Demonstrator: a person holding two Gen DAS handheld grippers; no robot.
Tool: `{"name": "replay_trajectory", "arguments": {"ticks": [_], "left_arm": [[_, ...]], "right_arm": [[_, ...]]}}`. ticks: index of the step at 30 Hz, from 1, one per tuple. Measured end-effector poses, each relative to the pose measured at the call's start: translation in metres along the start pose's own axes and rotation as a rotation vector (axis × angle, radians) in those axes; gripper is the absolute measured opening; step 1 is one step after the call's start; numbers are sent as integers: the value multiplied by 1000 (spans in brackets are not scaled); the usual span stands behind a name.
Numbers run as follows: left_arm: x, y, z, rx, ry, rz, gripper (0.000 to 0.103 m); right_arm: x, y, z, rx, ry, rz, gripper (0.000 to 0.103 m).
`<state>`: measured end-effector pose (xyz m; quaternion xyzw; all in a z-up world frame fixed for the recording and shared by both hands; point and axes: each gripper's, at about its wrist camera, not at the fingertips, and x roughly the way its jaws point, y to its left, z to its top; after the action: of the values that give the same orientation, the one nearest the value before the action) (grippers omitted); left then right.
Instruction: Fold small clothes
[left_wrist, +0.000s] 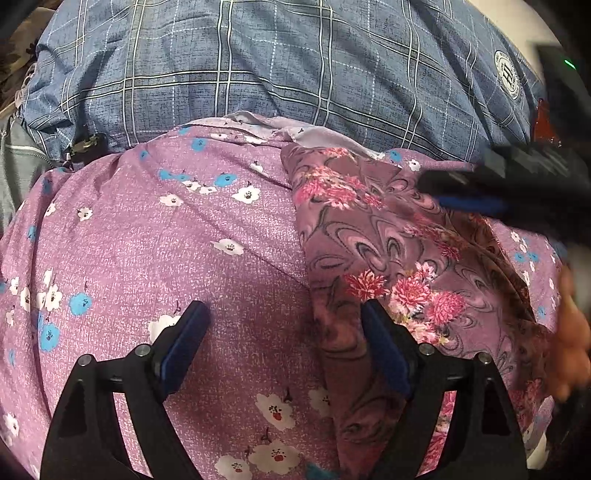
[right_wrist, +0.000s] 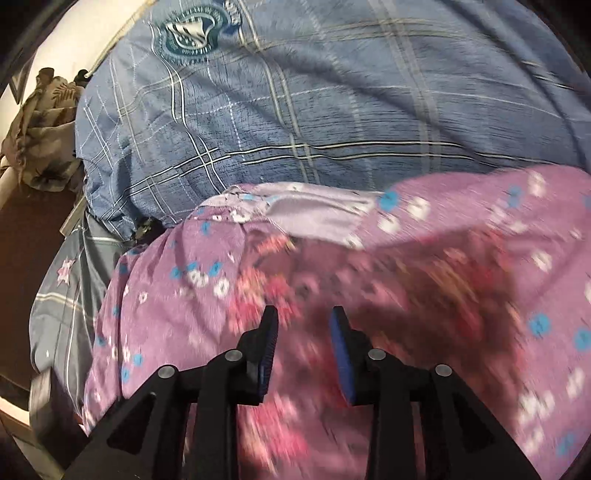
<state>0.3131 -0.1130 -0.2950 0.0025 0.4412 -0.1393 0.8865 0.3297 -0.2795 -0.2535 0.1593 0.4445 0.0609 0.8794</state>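
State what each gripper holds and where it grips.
Nothing is held: left gripper open above the purple floral cloth, right gripper open, empty.

Left gripper (left_wrist: 284, 315): angled steeply down over the purple flowered cloth (left_wrist: 147, 236), jaws spread wide, nothing between the blue pads, neither pad pressing on anything.
Left gripper fingers (left_wrist: 188, 336): black, blue-lined; the right one stands at the edge of the darker patterned garment (left_wrist: 388, 236) lying on that cloth.
Right gripper (right_wrist: 304, 319): also angled down above the purple flowered cloth, jaws parted by a narrow gap, nothing caught between them.
Right gripper from the left camera: a blurred black shape with a blue pad, over the cloth's far right side.
Hand (left_wrist: 572, 332): blurred, at the cloth's right edge.
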Motion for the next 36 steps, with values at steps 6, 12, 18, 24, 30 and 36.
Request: {"name": "replay_trajectory", "arguments": {"ticks": [6,12,18,24,30,36], "left_arm": [[1,0,0,-1,-1,5,88],[3,0,-1,5,-6,17,91],[2,-1,-3,8,-11,21,91],[1,-3,-5,20,-8,32,96],[4,-3,-9,4,-6,46,103],[1,-9,-15,23,-28,78,103]], "right_arm": [[-25,-19,-55,19,32,-42,34],[-53,-31,-84,68,-40,-22,34],[-66,-39,-106,103,-45,0,40],[-68,-42,-113,114,-60,-10,40],[-64,-52,-123,134,-30,-37,40],[-57,-49,-127,95,-45,-50,41]]}}
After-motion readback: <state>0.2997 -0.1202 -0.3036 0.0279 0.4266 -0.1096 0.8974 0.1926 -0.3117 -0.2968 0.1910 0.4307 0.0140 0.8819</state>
